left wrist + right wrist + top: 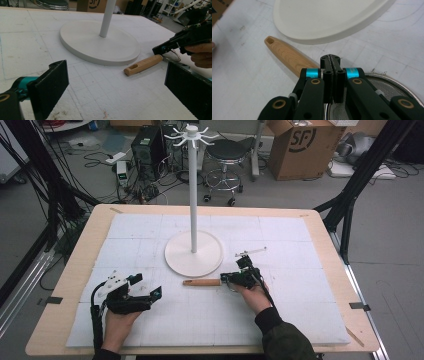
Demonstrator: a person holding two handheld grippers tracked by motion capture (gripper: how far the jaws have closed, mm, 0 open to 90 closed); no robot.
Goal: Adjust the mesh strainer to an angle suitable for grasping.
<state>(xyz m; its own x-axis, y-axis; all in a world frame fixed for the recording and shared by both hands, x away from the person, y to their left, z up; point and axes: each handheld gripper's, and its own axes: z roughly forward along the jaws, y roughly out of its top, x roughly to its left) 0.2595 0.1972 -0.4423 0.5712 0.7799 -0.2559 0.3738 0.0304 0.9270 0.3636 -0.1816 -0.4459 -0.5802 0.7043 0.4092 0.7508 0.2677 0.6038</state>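
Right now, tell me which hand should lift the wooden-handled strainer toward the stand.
Right. The right gripper sits over the strainer, jaws shut where handle meets mesh, beside the stand. The left gripper rests open and apart from it.

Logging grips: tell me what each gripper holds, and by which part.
Left gripper: open, holds nothing. Right gripper: shut at the strainer's neck, beside its wooden handle; whether it grips cannot be told.

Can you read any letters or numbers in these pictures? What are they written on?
"SF": big dark letters inside a ring on the side of the cardboard box on the floor behind the table.
The same box shows in the left gripper view, but its print is cut off at the edge and cannot be read.
No other words or numbers can be read.
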